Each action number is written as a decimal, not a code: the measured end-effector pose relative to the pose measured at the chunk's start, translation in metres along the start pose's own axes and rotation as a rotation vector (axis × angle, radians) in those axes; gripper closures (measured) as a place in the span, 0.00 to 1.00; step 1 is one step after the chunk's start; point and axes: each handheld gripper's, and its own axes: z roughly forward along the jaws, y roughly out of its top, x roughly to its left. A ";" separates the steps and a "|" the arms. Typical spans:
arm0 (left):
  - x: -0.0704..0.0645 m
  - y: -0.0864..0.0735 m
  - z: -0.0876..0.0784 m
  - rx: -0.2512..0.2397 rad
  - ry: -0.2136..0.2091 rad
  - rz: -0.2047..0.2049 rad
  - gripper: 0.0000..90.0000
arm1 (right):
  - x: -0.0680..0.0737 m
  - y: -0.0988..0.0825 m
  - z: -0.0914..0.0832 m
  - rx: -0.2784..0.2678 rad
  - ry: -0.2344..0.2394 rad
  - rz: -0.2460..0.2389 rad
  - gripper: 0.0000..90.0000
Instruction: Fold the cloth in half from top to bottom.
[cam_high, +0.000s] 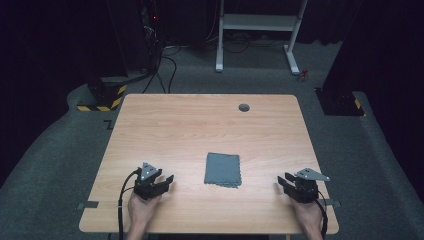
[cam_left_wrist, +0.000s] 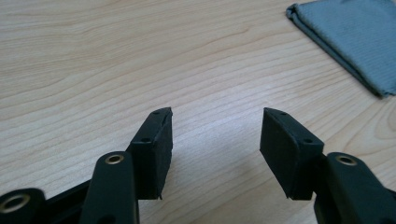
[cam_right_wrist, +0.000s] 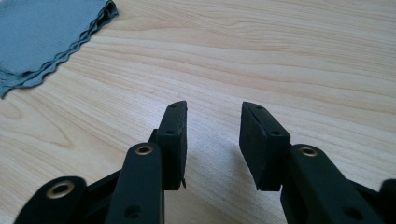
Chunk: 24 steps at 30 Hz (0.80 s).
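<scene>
I am holding my left gripper (cam_high: 167, 181) and my right gripper (cam_high: 283, 181) low over the tabletop (cam_high: 200, 125), each with jaws spread and nothing between them. The folded grey cloth (cam_high: 223, 169) is lying flat between both grippers, apart from each.

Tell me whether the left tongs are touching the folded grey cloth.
Apart. The high view shows bare table between the left tongs and the folded grey cloth; the left gripper view shows open jaws with nothing between.

The table (cam_high: 200, 125) is pale wood-grain, smooth with a soft sheen. The folded grey cloth (cam_high: 223, 169) looks finely woven and matt. Both grippers' pads (cam_left_wrist: 159, 149) are matt black, slightly textured.
</scene>
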 end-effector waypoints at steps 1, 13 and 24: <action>0.001 0.000 0.001 0.002 0.001 -0.001 0.50 | 0.000 0.000 0.000 0.000 -0.005 -0.005 0.69; 0.012 -0.003 0.000 0.033 0.035 0.002 0.50 | -0.001 0.000 0.004 0.041 -0.053 -0.046 0.63; 0.007 -0.002 0.003 0.046 0.046 0.034 0.42 | 0.003 -0.002 0.003 0.060 -0.079 -0.061 0.53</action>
